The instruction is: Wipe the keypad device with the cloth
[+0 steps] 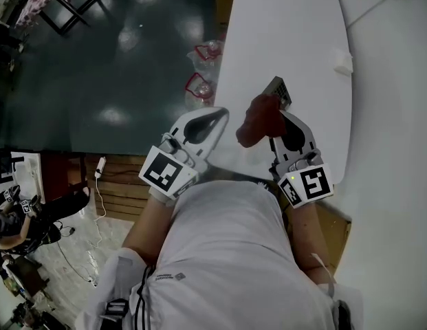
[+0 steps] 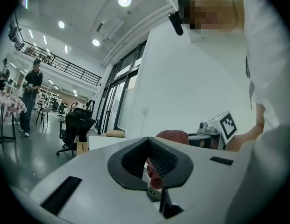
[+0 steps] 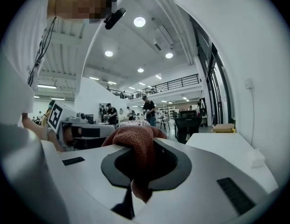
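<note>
The right gripper (image 1: 278,126) pinches the cloth (image 1: 258,121). The left gripper (image 1: 214,117) is pressed together and empty. The keypad device (image 1: 277,89) sits near the desk's (image 1: 289,33) near edge, just beyond the cloth. Lower the cloth flat onto the keys and wipe lightly.

A: How was the light?
B: Bright, and from overhead. Round ceiling lamps (image 2: 124,1) burned white in both gripper views. In the head view, the dark floor (image 1: 117,115) threw back pale blotches of glare.
A: And the sharpness?
B: The white table (image 1: 282,33) was washed out, nearly featureless. Both gripper views bowed straight lines and went black at the corners. The cloth (image 3: 135,146) showed its weave, while the hall behind it was soft.
</note>
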Demonstrator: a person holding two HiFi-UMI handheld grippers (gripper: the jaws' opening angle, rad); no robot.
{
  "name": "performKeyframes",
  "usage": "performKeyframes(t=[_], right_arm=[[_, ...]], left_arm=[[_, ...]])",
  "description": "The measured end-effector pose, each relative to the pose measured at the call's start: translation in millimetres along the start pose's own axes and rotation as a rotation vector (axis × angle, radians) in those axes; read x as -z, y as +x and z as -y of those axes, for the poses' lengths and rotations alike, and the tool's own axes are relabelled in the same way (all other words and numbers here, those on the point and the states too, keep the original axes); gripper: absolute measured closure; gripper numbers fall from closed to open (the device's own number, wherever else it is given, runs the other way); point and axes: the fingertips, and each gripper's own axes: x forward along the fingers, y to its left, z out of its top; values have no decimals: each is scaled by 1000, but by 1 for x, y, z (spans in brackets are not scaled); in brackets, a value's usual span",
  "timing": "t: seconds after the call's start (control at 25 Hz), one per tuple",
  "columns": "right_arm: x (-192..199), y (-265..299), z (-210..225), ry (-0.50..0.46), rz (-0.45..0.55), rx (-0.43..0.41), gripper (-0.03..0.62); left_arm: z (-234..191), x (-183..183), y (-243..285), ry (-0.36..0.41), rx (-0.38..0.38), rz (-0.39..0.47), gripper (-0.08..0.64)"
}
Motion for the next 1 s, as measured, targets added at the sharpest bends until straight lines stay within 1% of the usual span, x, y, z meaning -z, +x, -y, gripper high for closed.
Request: performKeyframes(t=[0.16,0.24,0.44,0.6,0.8,1.0], right_arm=[[2,3,-5,11,3,-14,554],[4,3,-5,7,7,-15,554],[7,3,-6,13,15,-8,554],[1,2,-10,15,17,6,554],[4,0,-11,13,14,24,554],[9,2,-8,22,3,39,554]], left_arm=[[-6,2,-4,27,-35,-9,548],[-8,8,-5,17,-47,-25,548],[-10,11,-3,36,-50,-13,548],[-10,9,-4,37,-45,-24,548],[-12,10,-4,3,-32,-16,548],[-18,16,-3,-6,-42,-27,548]])
